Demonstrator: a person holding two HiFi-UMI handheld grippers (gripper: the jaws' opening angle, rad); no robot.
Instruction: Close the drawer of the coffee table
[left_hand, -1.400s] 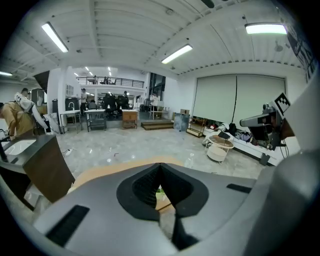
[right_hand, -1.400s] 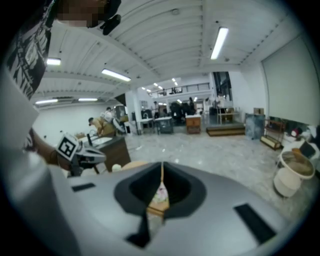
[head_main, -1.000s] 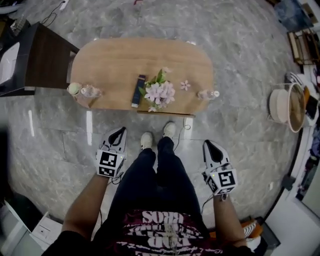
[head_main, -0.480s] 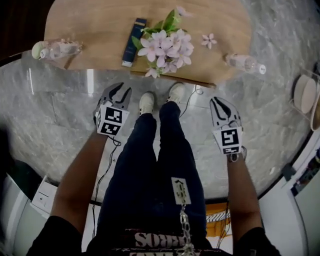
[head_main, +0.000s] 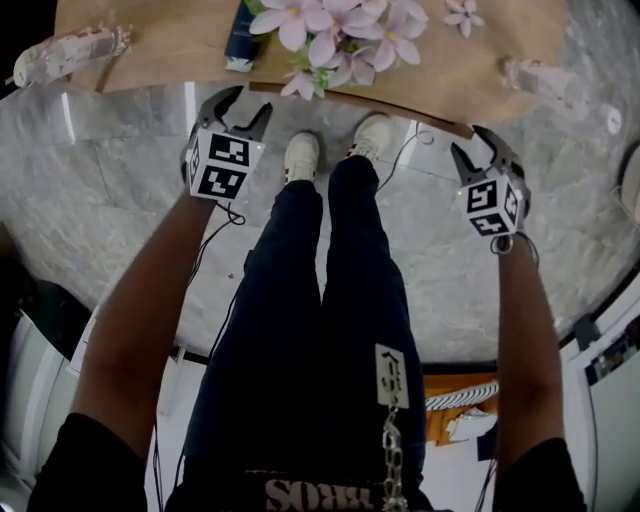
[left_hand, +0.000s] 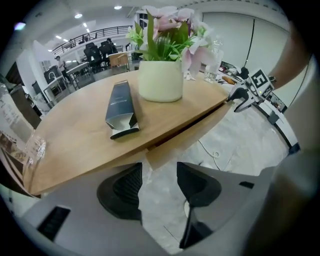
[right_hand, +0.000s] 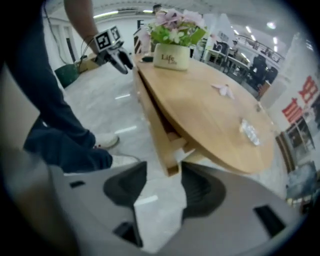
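Nothing's been pushed yet as far as the pictures show. The drawer (left_hand: 170, 145) sticks out a little from under the near edge of the coffee table (head_main: 160, 50), on the side where the person stands; its front is a pale wood strip, and its long axis runs along that edge, left to right across the person.

The left gripper (head_main: 245, 103) sits just off the drawer's left end and the right gripper (head_main: 477, 148) just off its right end; both point steeply down at the grey floor (head_main: 130, 200). Both sets of jaws are opening and already stand wide; nothing is gripped in either. In each gripper view a drawer corner shows in the gap past the pads (left_hand: 125, 187), but beyond them, not between them.

So the drawer front lies ahead of both sets of fingers, away from the person's shoes (head_main: 302, 155); the push probably has to go straight in, square to that long front. Neither hand looks clearly nearer; with one at each end, pushing evenly should keep the drawer from skewing.

The flower pot (left_hand: 160, 80) and a dark box (left_hand: 120, 107) sit on top, well clear of the drawer.
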